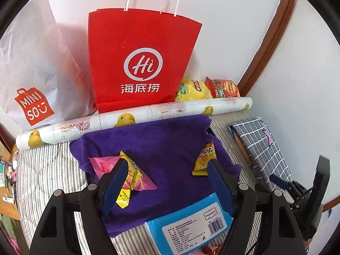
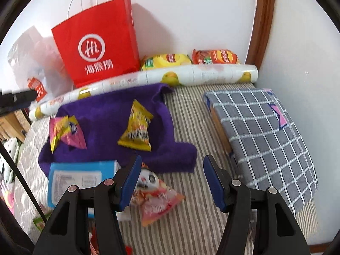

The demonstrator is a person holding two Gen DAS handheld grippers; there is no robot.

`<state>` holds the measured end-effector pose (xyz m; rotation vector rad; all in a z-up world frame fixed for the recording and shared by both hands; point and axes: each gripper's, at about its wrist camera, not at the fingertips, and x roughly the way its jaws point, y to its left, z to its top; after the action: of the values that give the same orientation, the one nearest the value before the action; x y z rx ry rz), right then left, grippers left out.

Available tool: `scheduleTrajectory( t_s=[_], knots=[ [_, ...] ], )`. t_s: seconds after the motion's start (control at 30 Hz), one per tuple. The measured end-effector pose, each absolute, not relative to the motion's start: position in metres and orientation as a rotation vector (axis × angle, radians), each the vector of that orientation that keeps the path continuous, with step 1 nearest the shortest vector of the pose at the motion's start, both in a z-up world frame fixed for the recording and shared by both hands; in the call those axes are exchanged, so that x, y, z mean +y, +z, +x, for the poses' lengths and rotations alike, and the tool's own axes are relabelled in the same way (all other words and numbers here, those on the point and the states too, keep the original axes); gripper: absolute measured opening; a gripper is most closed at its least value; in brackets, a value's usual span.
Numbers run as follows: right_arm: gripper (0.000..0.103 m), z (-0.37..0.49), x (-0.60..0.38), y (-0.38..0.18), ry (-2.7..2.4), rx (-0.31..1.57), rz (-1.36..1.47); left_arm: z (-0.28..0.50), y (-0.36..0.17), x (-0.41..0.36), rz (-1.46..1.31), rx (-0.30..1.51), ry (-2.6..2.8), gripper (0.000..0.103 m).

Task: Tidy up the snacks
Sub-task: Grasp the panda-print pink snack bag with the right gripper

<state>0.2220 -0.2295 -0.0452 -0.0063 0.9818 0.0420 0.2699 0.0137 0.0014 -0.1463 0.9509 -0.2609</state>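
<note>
Several snack packets lie on a purple towel (image 1: 161, 146). A pink packet (image 1: 102, 163) and a yellow-red packet (image 1: 132, 176) sit beside my left gripper's left finger. A small yellow packet (image 1: 205, 159) lies by its right finger. My left gripper (image 1: 167, 170) hangs open above the towel with nothing between its pads. My right gripper (image 2: 172, 170) is open over the striped sheet (image 2: 191, 212). A pink-orange packet (image 2: 157, 197) lies by its left finger. The yellow packet (image 2: 138, 129) and the pink and yellow pair (image 2: 65, 133) rest further back on the towel (image 2: 102, 114).
A red paper bag (image 1: 140, 63) and a white shopping bag (image 1: 31, 74) stand against the wall. In front of them lies a pear-print roll (image 1: 127, 116). Yellow (image 1: 191, 90) and red (image 1: 225, 88) chip bags sit behind it. A blue tissue pack (image 1: 191, 223) and a checked cushion (image 2: 265, 138) are nearby.
</note>
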Motion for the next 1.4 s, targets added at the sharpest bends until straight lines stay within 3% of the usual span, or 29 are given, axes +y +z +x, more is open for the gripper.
scheduleTrajectory(
  t_s=[0.43,1.03,1.4],
  knots=[
    [0.066,0.191,-0.239,-0.069,0.105,1.025,0.046,0.259,0.013,0.009,-0.145,0.916,-0.268,0.075],
    [0.067,0.237,-0.220,-0.120,0.175,1.172,0.188,0.267,0.012,0.028,-0.189,0.916,-0.251,0.075],
    [0.079,0.223,-0.225,-0.129,0.136,1.209,0.068,0.264,0.017,0.029,-0.199,0.906,-0.268,0.075]
  ],
)
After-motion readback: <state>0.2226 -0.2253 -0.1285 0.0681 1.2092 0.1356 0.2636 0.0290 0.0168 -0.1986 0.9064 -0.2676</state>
